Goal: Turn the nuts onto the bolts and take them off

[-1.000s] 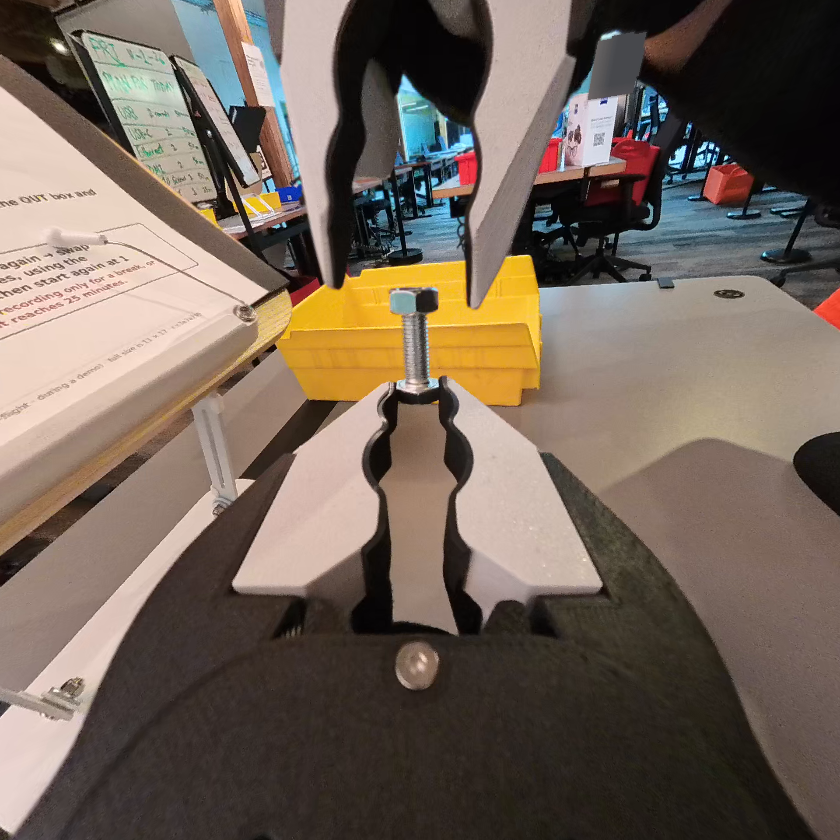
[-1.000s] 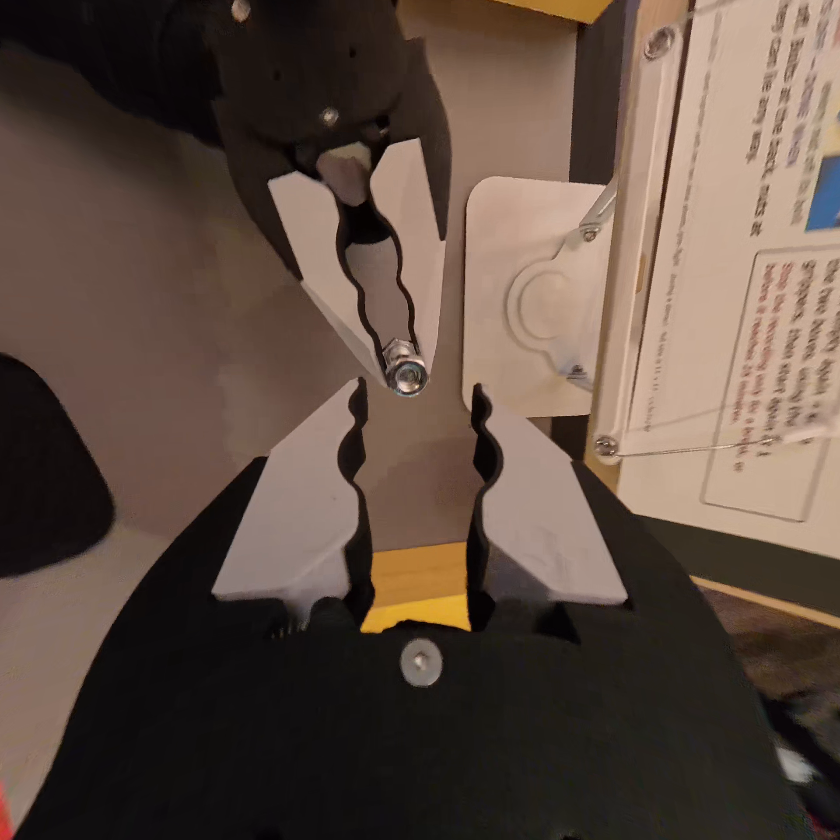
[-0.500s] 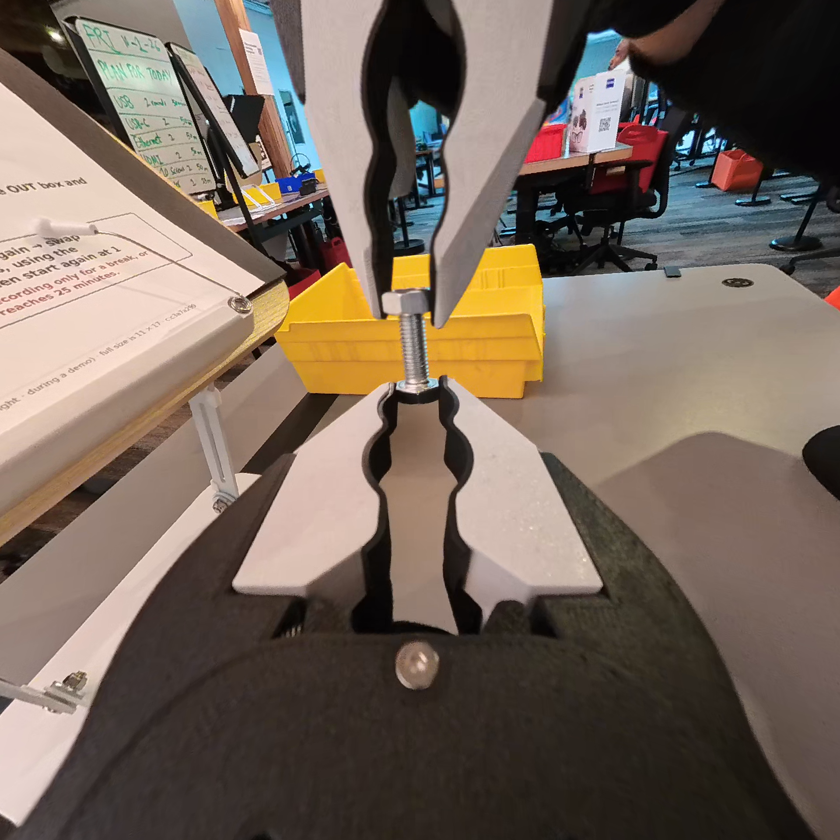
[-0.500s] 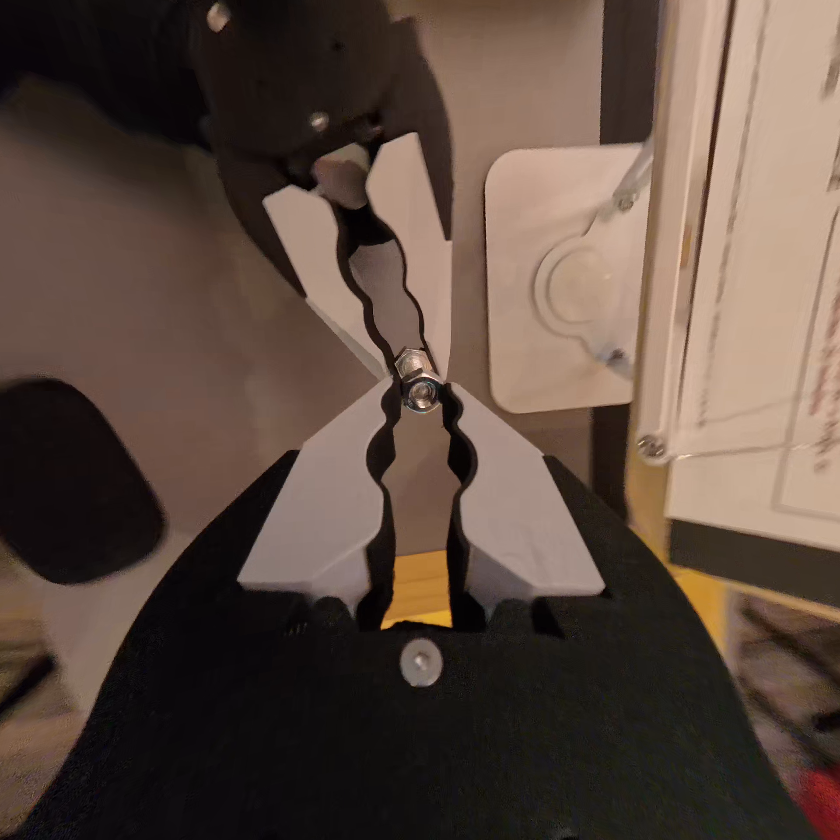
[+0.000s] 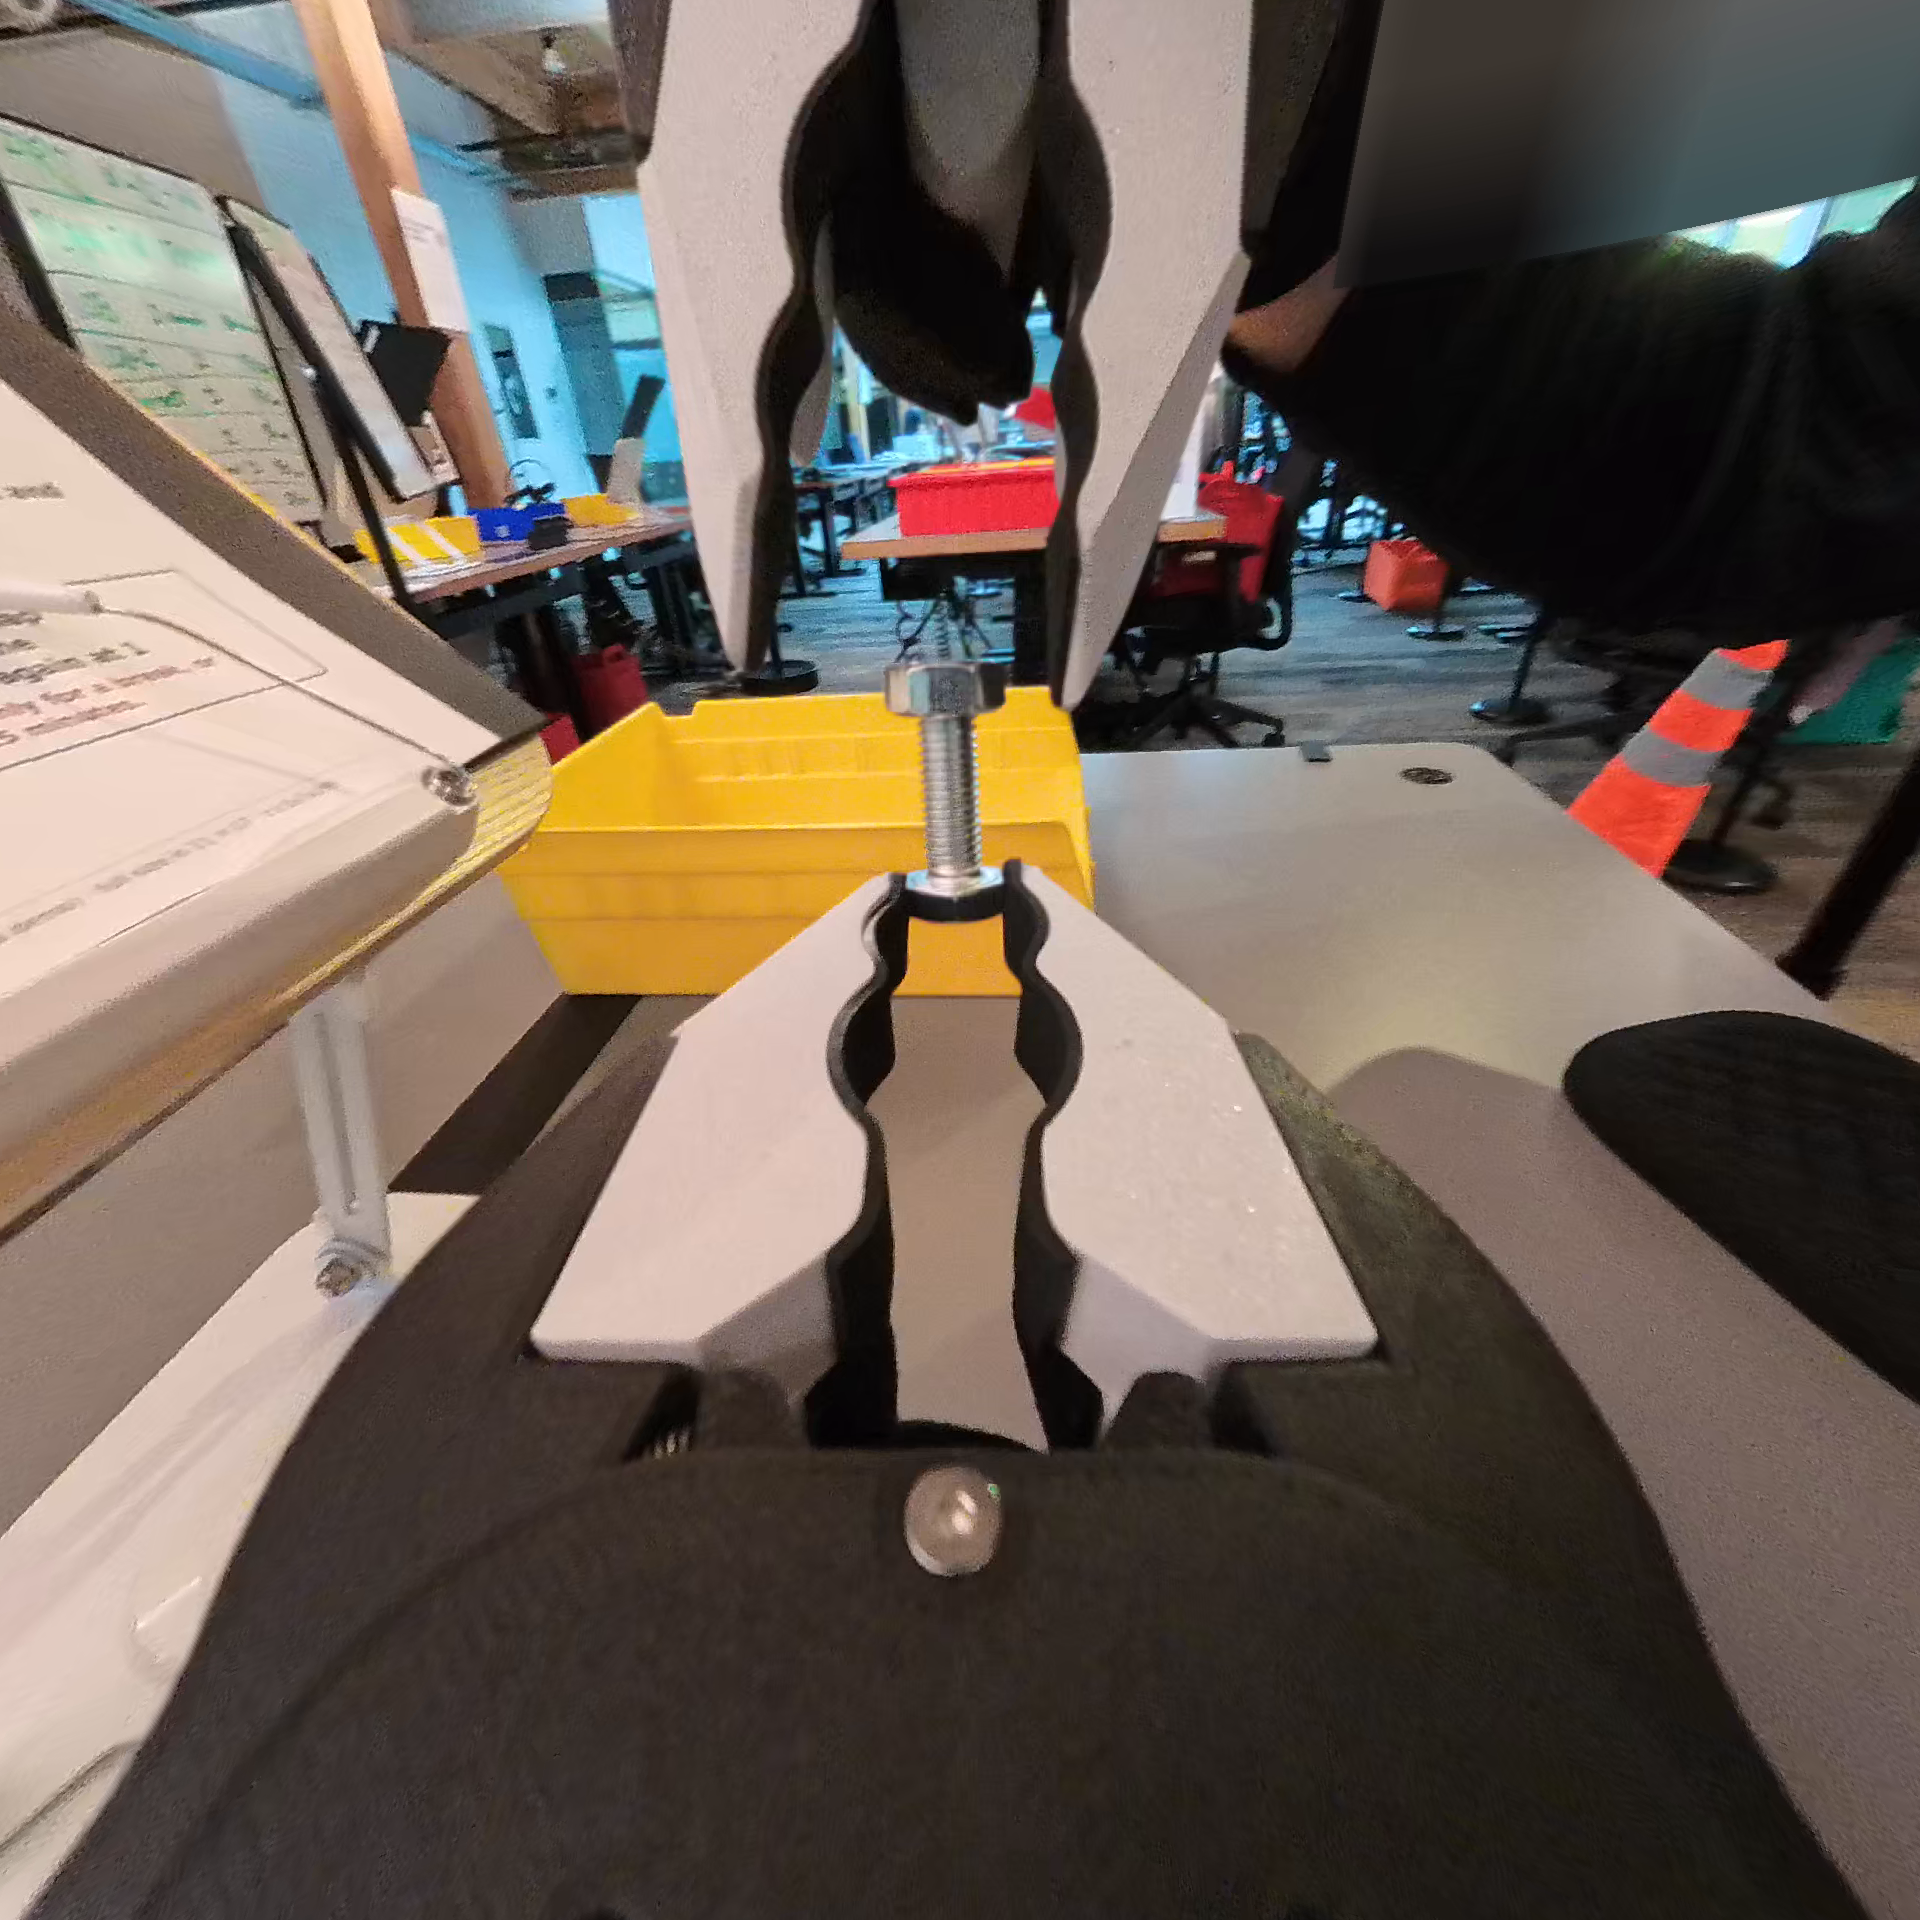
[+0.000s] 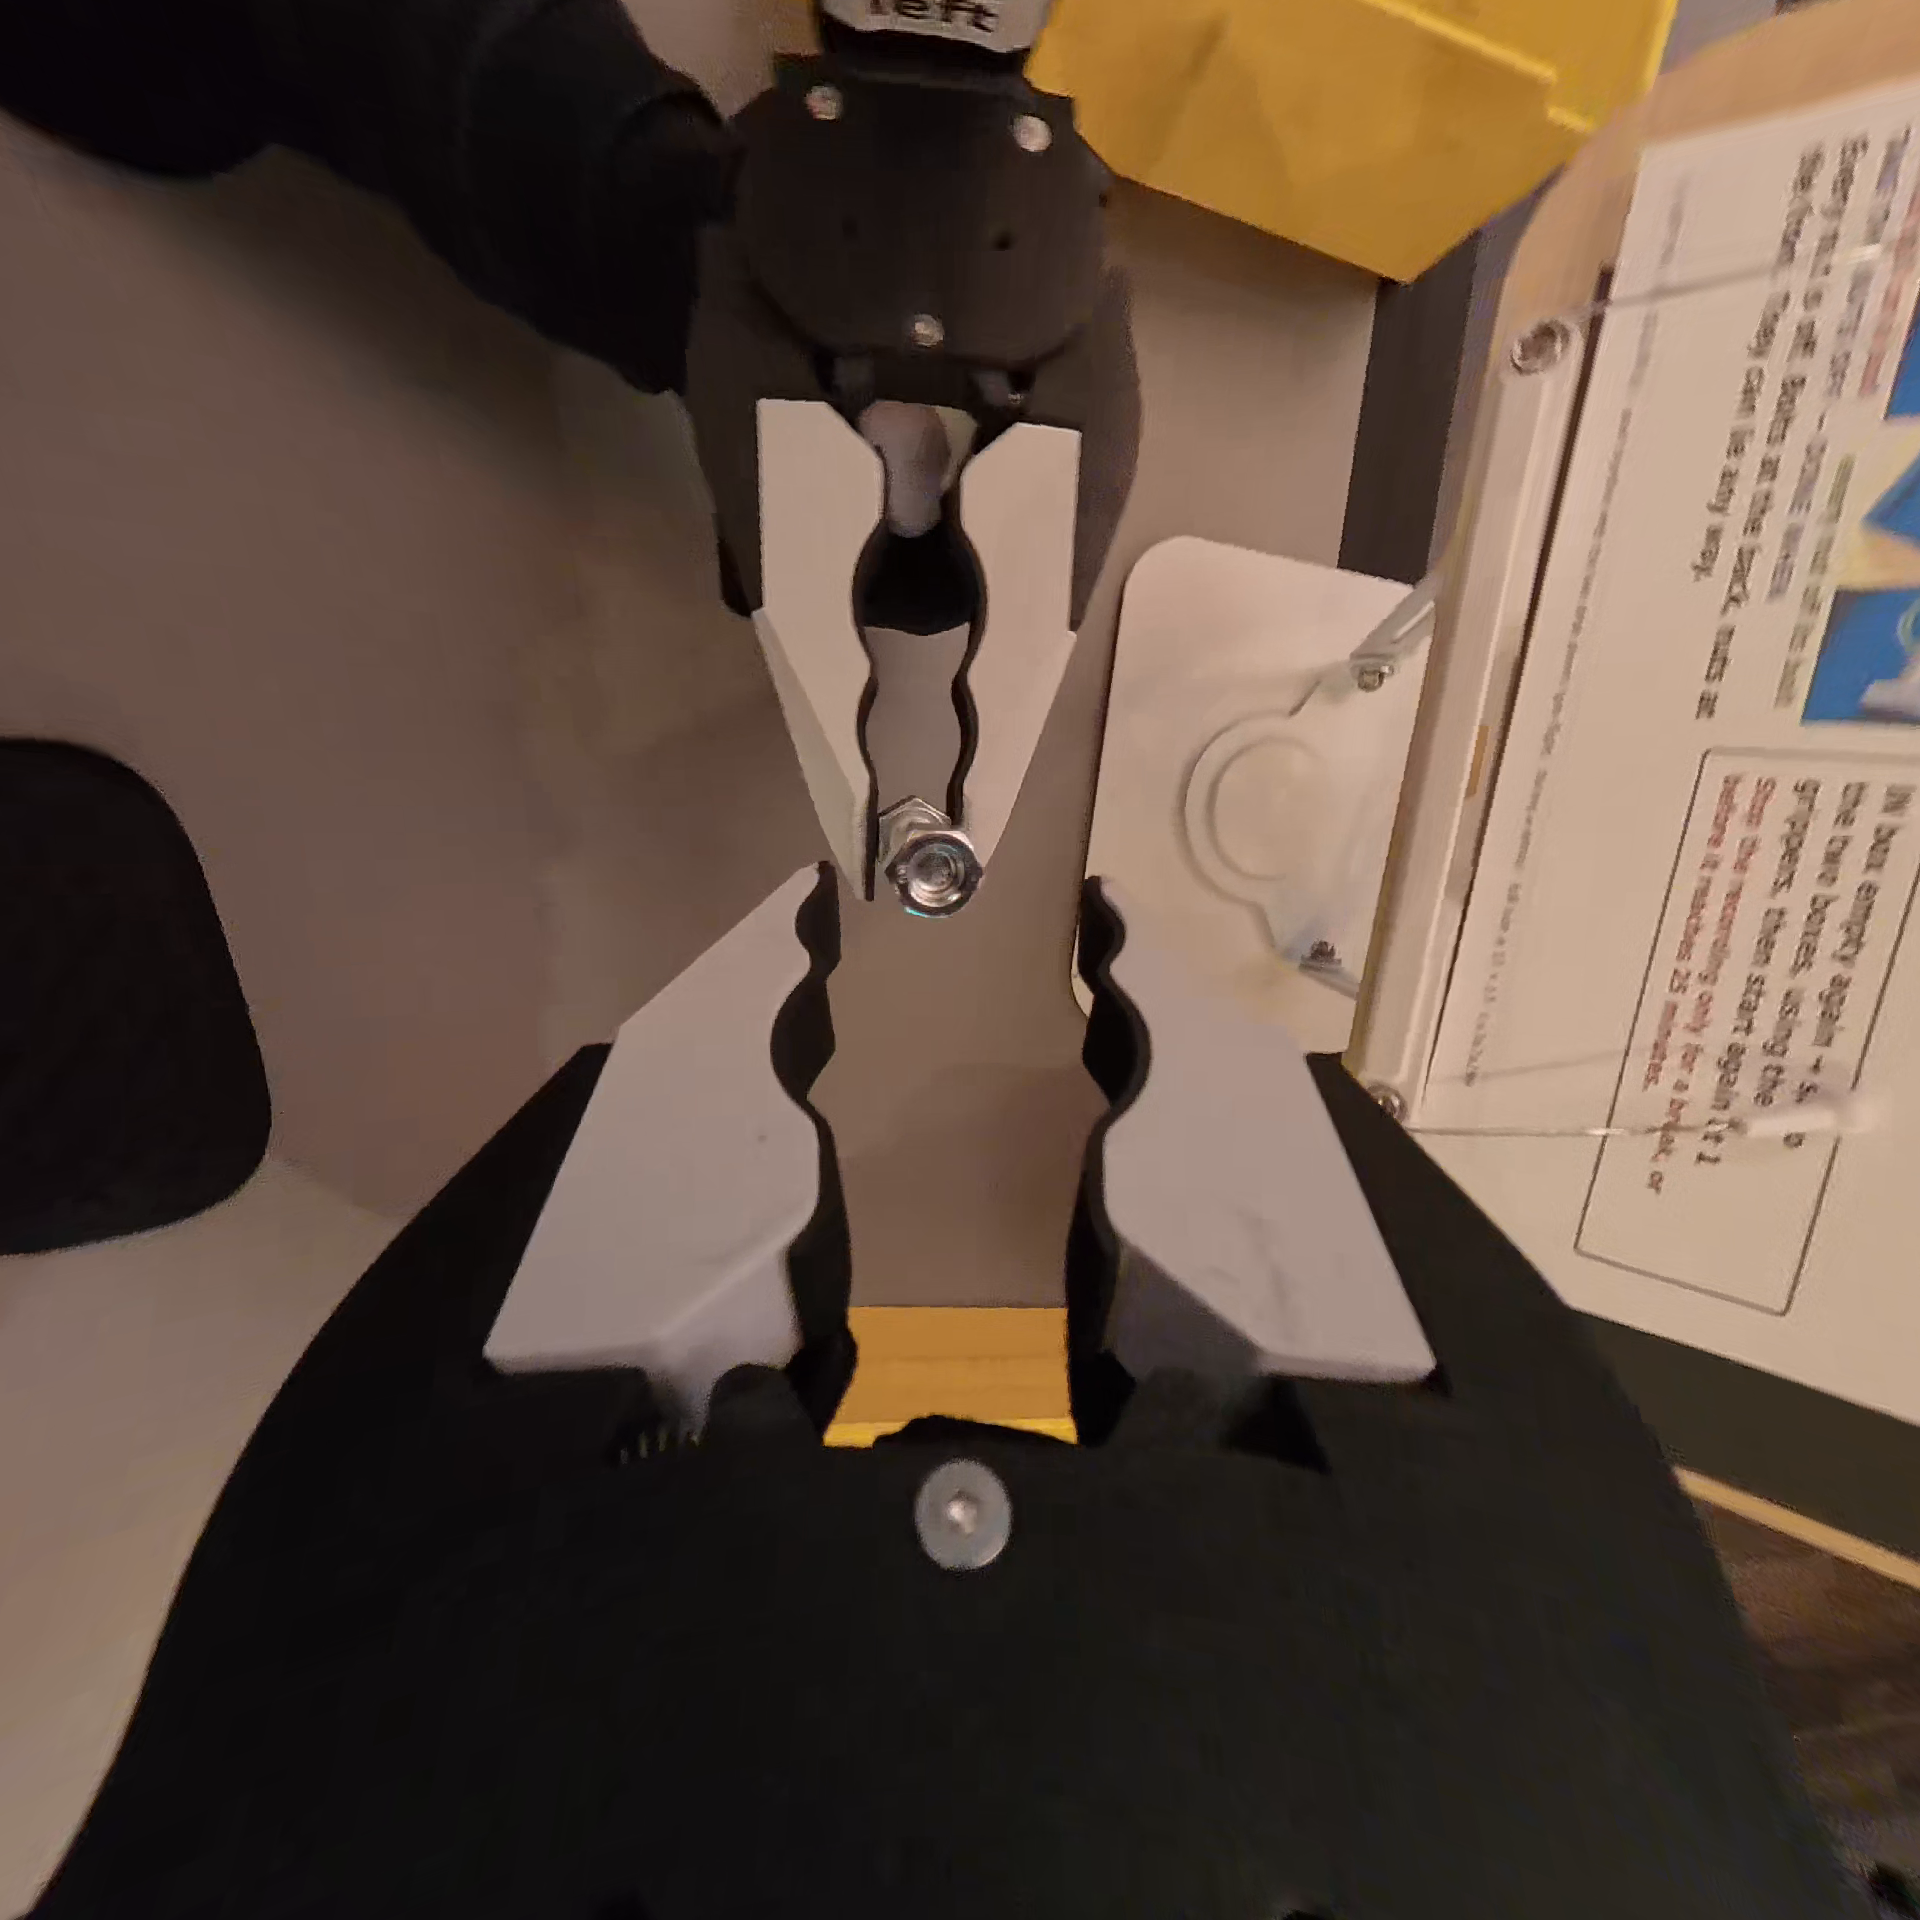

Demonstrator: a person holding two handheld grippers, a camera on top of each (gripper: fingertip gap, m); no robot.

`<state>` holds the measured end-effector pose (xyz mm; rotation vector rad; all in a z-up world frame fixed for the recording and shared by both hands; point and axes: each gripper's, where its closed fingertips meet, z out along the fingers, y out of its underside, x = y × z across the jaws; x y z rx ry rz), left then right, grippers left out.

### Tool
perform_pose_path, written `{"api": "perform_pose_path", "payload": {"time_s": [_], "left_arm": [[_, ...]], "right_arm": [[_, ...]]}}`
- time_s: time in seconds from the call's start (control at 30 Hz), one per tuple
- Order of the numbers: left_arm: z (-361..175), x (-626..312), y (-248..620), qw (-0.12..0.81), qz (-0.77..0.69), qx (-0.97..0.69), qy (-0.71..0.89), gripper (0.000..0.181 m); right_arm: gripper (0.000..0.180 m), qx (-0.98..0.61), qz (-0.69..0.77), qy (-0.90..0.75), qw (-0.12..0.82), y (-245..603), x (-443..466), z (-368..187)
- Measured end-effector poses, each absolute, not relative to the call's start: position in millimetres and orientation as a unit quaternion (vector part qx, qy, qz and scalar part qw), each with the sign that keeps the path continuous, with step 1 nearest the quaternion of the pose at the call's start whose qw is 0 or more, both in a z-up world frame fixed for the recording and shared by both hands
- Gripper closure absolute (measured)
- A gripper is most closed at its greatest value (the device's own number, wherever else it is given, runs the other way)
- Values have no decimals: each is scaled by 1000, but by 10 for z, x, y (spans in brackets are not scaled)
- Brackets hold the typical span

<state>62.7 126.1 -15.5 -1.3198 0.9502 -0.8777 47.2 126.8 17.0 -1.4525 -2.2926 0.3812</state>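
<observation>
Left gripper [image 5: 951, 883] pinching the nut [image 5: 953, 885], frame centre, bolt [image 5: 949, 790] standing upright. Right gripper [image 5: 904, 675] gaping wide around the bolt head, gripping nothing. Unthreading probably only partway along.

Right gripper [image 6: 956, 894] fingers spread wide. Just ahead, left gripper [image 6: 920, 831] clamps nut [image 6: 902, 826]; bolt [image 6: 938, 868] head faces camera, untouched between the spread tips.

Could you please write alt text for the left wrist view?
The left gripper clamps a nut with its bolt standing upright, while the open right gripper hangs over the bolt head; a yellow bin sits behind.
</observation>
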Motion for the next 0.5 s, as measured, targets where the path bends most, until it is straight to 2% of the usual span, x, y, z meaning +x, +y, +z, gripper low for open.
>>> {"api": "perform_pose_path", "payload": {"time_s": [0.03, 0.23, 0.5], "left_arm": [[-144, 627, 1240, 600, -384, -567, 414, 164], [-106, 634, 1140, 579, -424, -552, 425, 164], [-79, 619, 1123, 583, -424, -546, 427, 164]], "right_arm": [[138, -507, 135, -828, 199, 1235, 480, 186], [145, -452, 109, -862, 204, 1164, 504, 216], [164, -442, 109, -871, 185, 1124, 476, 174]]}}
